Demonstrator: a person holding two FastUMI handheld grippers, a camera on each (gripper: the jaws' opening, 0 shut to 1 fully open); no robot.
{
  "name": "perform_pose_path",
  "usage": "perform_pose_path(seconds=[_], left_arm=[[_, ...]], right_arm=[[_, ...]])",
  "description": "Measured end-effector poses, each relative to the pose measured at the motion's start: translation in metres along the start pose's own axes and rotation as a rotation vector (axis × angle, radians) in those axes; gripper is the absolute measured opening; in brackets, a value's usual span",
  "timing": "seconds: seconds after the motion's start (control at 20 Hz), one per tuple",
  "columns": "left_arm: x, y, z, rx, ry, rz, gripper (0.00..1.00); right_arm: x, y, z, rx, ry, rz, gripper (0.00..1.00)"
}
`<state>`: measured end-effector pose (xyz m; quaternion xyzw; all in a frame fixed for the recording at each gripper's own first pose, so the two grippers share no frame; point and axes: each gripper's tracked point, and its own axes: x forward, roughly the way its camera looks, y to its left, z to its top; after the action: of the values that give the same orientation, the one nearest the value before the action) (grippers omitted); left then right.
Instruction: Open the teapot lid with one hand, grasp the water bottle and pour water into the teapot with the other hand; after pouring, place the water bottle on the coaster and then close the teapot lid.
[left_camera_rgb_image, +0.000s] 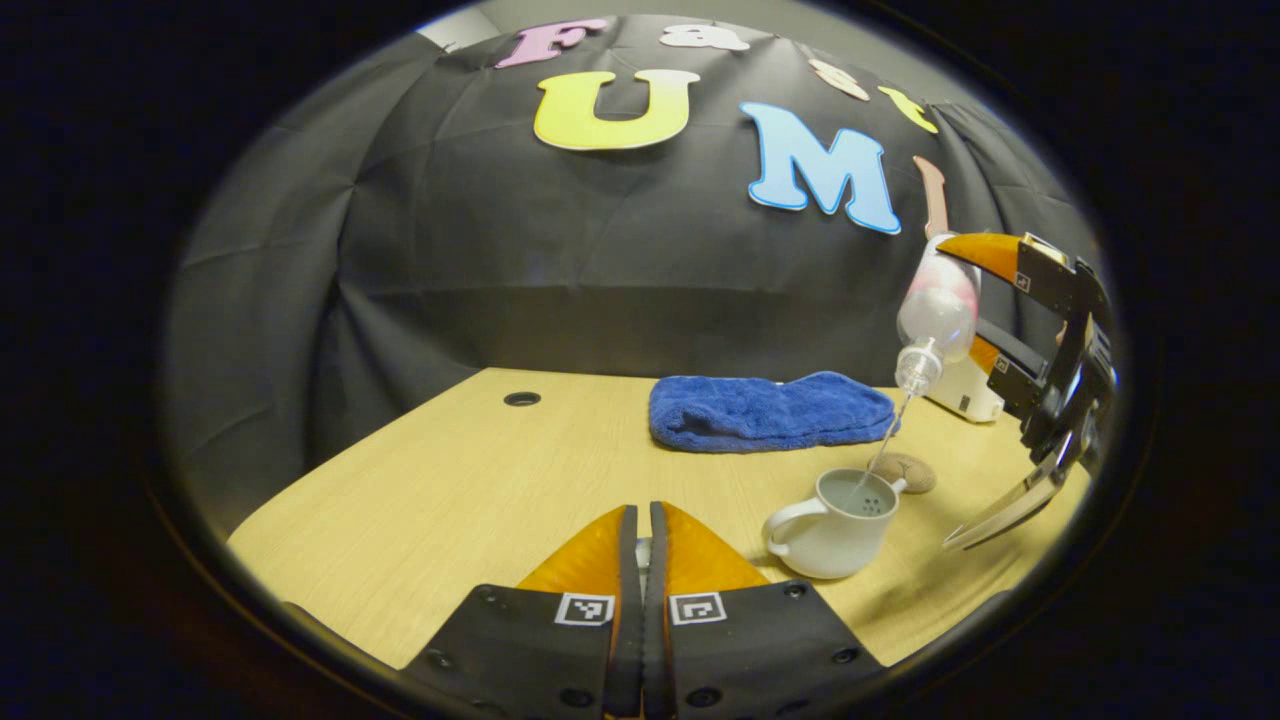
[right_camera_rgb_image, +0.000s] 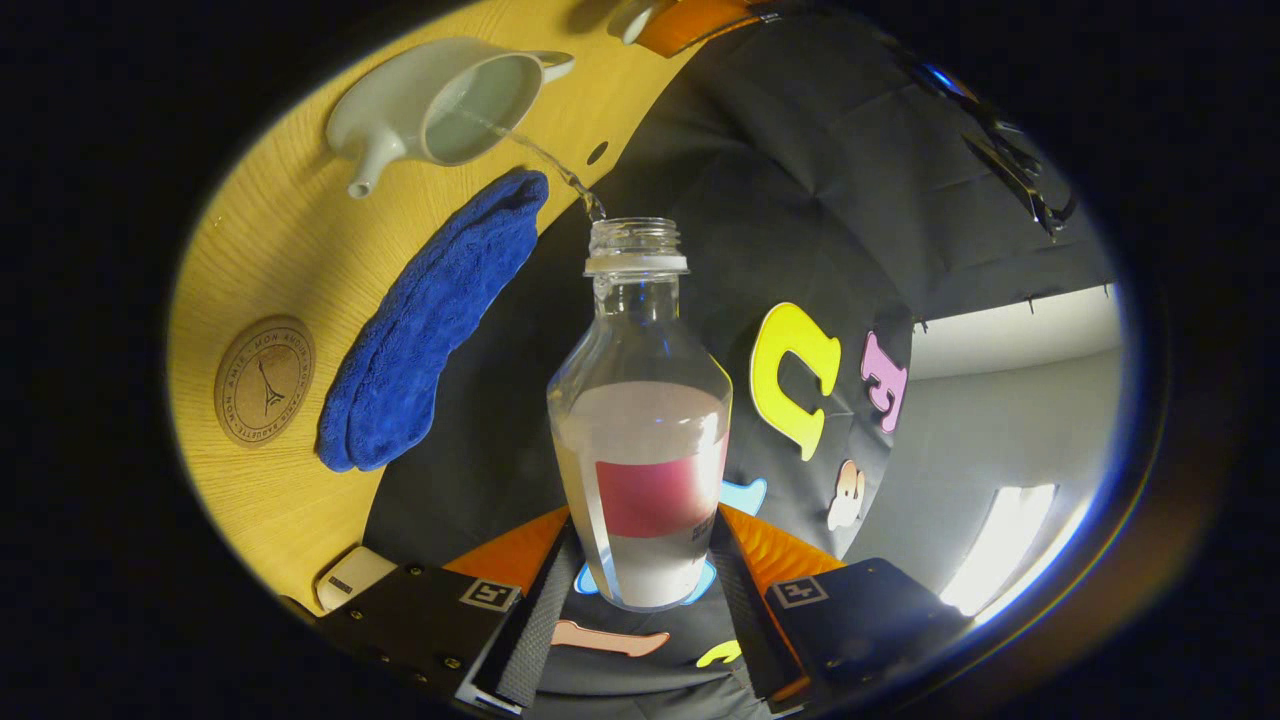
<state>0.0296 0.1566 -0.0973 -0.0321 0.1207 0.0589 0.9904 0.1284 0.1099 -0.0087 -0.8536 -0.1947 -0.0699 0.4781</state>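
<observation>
The white teapot (left_camera_rgb_image: 835, 525) stands lidless on the wooden table, right of my left gripper (left_camera_rgb_image: 643, 515). Its fingers are closed together, with a pale sliver of the teapot lid between them. In the right gripper view the lid (right_camera_rgb_image: 632, 18) shows at the top edge beside a finger of that gripper. My right gripper (right_camera_rgb_image: 645, 560) is shut on the clear water bottle (right_camera_rgb_image: 640, 430), which has a red label. The bottle (left_camera_rgb_image: 935, 315) is tipped mouth down above the teapot (right_camera_rgb_image: 450, 100), and a thin stream of water runs into it. The round cork coaster (right_camera_rgb_image: 265, 380) lies bare beyond the teapot.
A folded blue towel (left_camera_rgb_image: 770, 410) lies at the back of the table, between the teapot and the wall. A small white box (left_camera_rgb_image: 965, 395) sits at the far right edge. A cable hole (left_camera_rgb_image: 521, 398) is in the tabletop at the back left.
</observation>
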Motion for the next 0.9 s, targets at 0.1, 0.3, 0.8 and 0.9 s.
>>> perform_pose_path(seconds=[0.1, 0.3, 0.8, 0.9], left_arm=[[0.000, -0.001, 0.000, 0.000, 0.000, 0.000, 0.07], [0.000, 0.000, 0.000, 0.002, 0.000, 0.000, 0.07], [0.000, 0.000, 0.000, -0.003, -0.007, 0.001, 0.07], [-0.001, 0.000, 0.001, -0.003, -0.008, 0.002, 0.07]], right_arm=[[-0.002, -0.001, 0.005, -0.021, -0.018, -0.016, 0.76], [-0.004, 0.000, 0.014, -0.048, -0.056, -0.031, 0.76], [-0.005, 0.006, 0.050, -0.148, -0.152, -0.052, 0.76], [-0.011, 0.006, 0.055, -0.168, -0.168, -0.063, 0.76]])
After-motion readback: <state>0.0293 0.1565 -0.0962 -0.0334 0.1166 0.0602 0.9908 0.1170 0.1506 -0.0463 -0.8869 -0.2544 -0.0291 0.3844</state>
